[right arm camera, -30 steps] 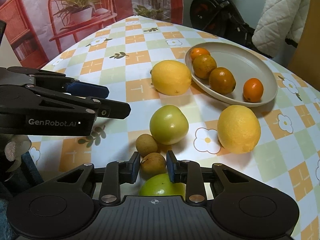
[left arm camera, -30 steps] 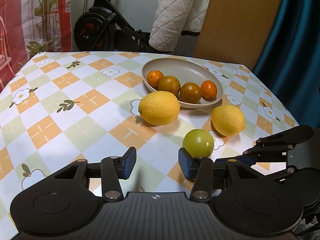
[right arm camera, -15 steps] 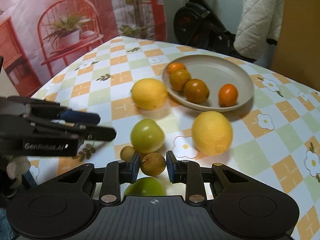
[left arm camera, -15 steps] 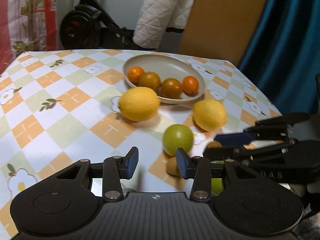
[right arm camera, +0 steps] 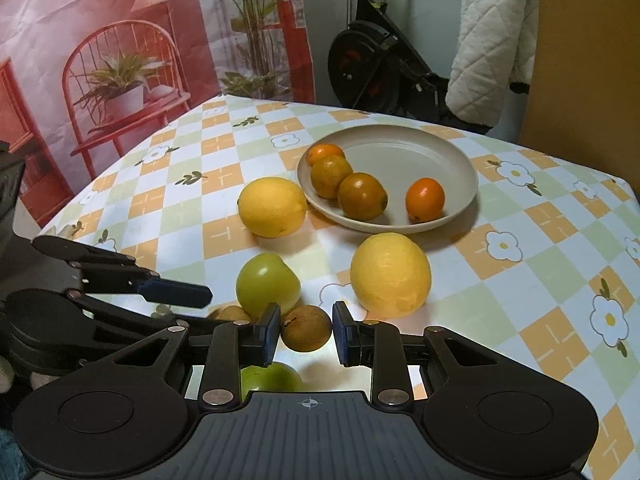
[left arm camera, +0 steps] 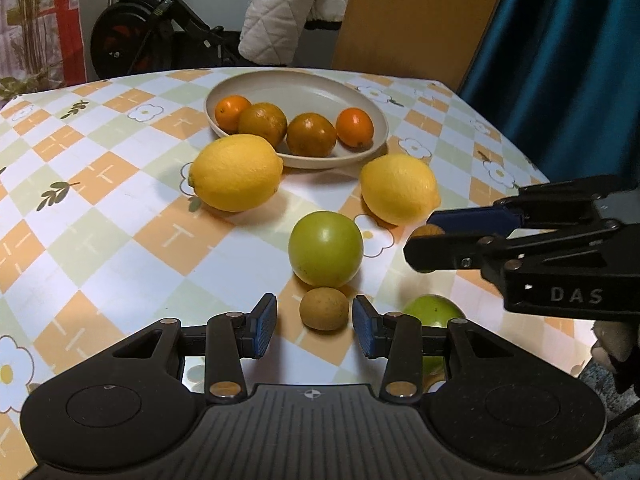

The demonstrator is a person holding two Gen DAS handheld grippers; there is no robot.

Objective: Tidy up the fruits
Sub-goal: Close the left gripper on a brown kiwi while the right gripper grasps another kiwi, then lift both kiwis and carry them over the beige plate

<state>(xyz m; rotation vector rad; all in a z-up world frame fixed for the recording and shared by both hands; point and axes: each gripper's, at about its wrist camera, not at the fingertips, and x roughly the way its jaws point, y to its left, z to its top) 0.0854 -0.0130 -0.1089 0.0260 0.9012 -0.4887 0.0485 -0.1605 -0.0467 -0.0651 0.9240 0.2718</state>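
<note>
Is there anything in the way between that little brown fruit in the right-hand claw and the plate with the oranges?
Yes. The small brown fruit is clamped in the right gripper, and straight ahead of it sit a green fruit and a yellow lemon, with only a narrow gap between them. The plate lies beyond; lifting over looks easier.

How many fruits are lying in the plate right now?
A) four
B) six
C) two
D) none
A: the beige plate holds four small orange-coloured fruits, while both lemons, the green fruits and the small brown ones are outside it, on the tablecloth or in a tool.
</note>
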